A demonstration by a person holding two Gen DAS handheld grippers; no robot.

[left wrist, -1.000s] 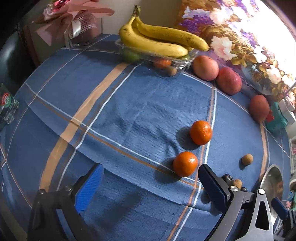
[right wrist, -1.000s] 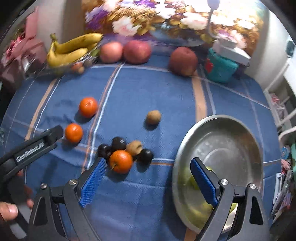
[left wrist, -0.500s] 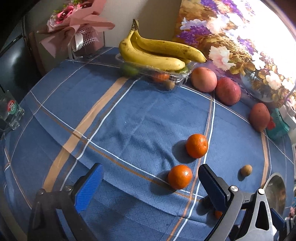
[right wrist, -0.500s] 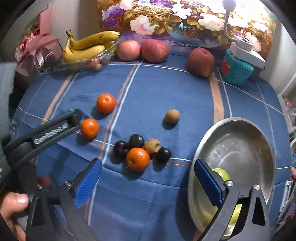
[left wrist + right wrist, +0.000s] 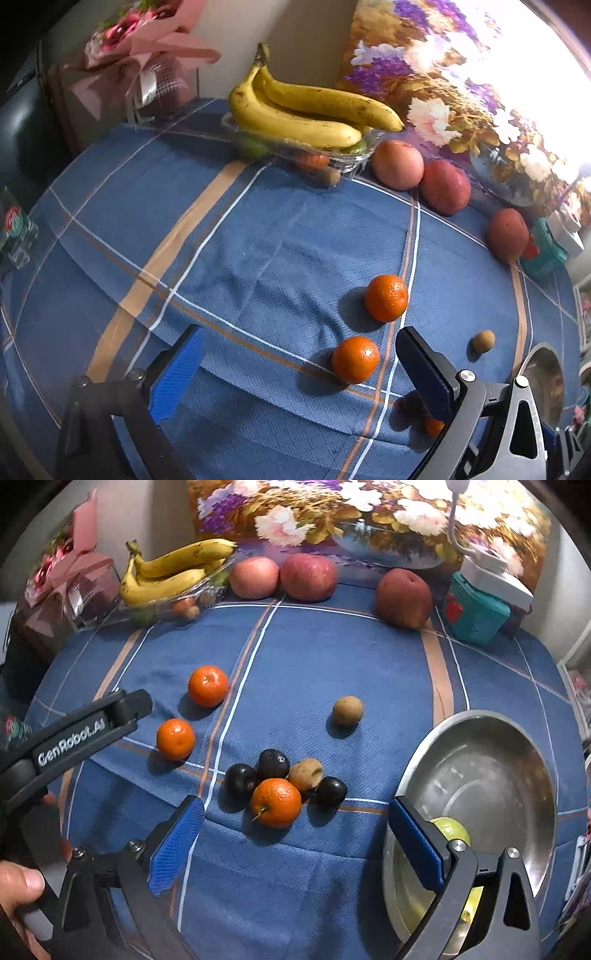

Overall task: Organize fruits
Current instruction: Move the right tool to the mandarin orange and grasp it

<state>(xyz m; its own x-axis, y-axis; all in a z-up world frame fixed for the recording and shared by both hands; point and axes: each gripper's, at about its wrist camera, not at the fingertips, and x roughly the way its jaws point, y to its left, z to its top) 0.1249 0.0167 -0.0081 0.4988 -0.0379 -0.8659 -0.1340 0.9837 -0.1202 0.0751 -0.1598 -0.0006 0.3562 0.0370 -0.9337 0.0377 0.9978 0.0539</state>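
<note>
Two loose oranges (image 5: 386,297) (image 5: 355,359) lie on the blue checked cloth (image 5: 258,240); they also show in the right wrist view (image 5: 208,685) (image 5: 175,738). My left gripper (image 5: 299,365) is open and empty, just short of the near orange. My right gripper (image 5: 295,843) is open and empty above a cluster: an orange (image 5: 276,802), dark plums (image 5: 273,763) and a brown kiwi (image 5: 306,774). A lone kiwi (image 5: 347,710) lies farther back. A steel bowl (image 5: 517,746) at right holds a green fruit (image 5: 451,829).
Bananas (image 5: 173,572) on a clear tray (image 5: 343,158) and three red apples (image 5: 308,576) line the back. A teal box (image 5: 476,614) stands back right, a pink bouquet (image 5: 147,59) back left. My left gripper's arm (image 5: 74,734) crosses the right view's left side.
Both grippers have drawn back and risen slightly, so the fruit sits farther off in each view. Both stay open. No fruit has moved.
</note>
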